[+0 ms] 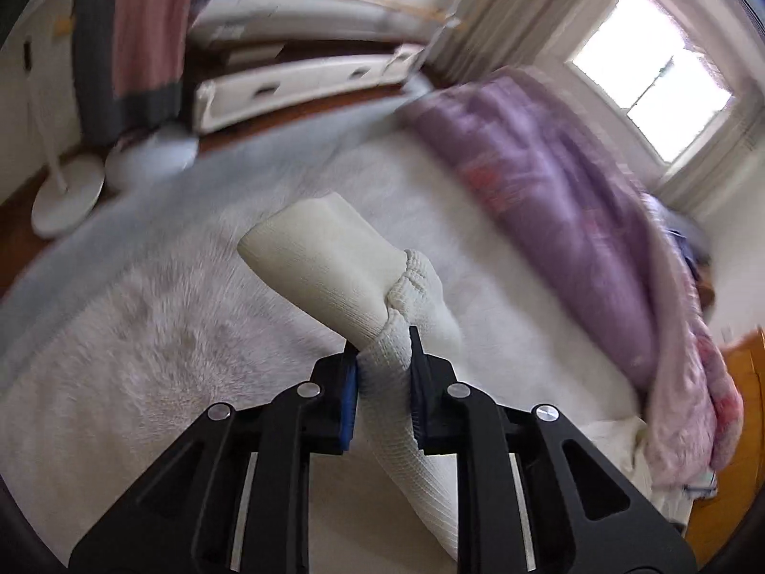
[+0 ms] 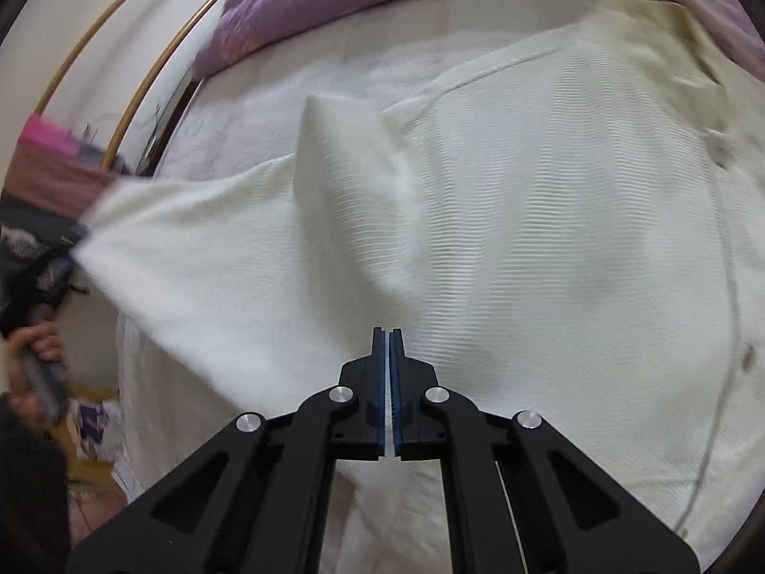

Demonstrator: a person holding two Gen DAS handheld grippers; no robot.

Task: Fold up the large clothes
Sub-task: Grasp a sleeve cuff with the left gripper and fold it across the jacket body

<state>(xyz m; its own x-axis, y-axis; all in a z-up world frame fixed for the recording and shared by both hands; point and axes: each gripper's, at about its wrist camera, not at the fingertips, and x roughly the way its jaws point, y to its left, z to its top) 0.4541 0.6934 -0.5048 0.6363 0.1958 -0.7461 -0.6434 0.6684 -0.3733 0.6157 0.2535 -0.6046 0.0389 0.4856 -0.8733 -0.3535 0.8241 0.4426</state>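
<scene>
A large cream knit cardigan (image 2: 502,239) lies spread on the white bedsheet (image 2: 296,91), its buttoned front edge at the right. My left gripper (image 1: 382,349) is shut on the cardigan's sleeve (image 1: 334,258), near the ribbed cuff, and holds it lifted above the bed. In the right wrist view the left gripper (image 2: 71,239) shows at the far left, pulling the sleeve (image 2: 191,239) out taut. My right gripper (image 2: 387,335) is shut, its pads together, just over the cardigan's body; I cannot see cloth between them.
A purple quilt (image 1: 550,182) is bunched along the far side of the bed. White fan bases (image 1: 67,196) stand on the wooden floor at the left, by a white cabinet (image 1: 306,81). A bright window (image 1: 655,76) is at the right.
</scene>
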